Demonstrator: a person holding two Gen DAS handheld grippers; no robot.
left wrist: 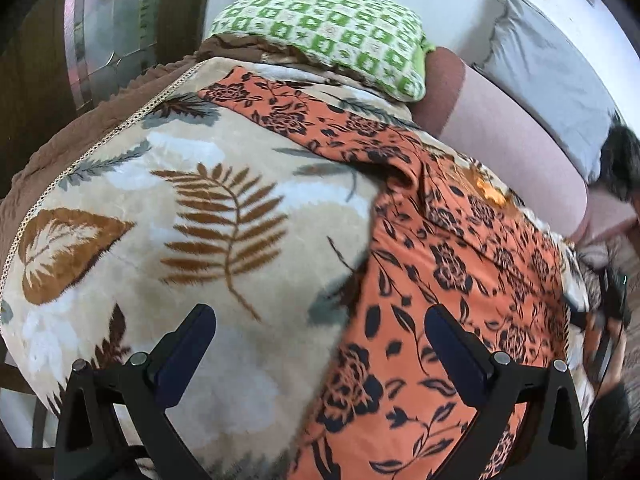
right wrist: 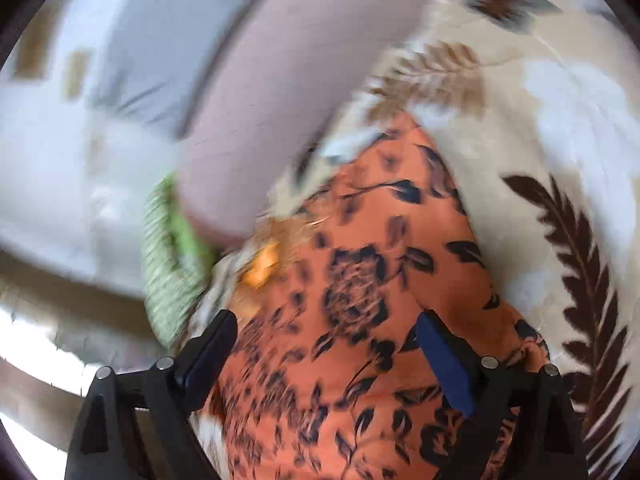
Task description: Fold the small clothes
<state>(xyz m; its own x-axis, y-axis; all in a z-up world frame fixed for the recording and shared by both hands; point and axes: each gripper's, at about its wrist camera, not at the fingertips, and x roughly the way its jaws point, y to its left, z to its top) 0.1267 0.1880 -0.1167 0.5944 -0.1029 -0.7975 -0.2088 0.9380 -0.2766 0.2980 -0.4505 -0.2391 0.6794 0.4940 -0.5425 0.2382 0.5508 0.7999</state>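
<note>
An orange garment with a dark floral print [left wrist: 432, 264] lies spread on a beige leaf-patterned blanket [left wrist: 224, 200] on a bed. In the left wrist view it runs from the far middle to the near right. My left gripper [left wrist: 320, 312] is open and empty above the garment's left edge, its right finger over the orange cloth. In the right wrist view the garment [right wrist: 360, 280] fills the middle. My right gripper [right wrist: 326, 320] is open and empty just above it. The right wrist view is blurred by motion.
A green-and-white checked pillow [left wrist: 328, 36] lies at the bed's far end, also seen blurred in the right wrist view [right wrist: 172, 264]. A pink bolster [left wrist: 512, 148] and a grey cushion [left wrist: 548, 80] lie along the right side. The blanket's brown border [left wrist: 80, 132] marks the left edge.
</note>
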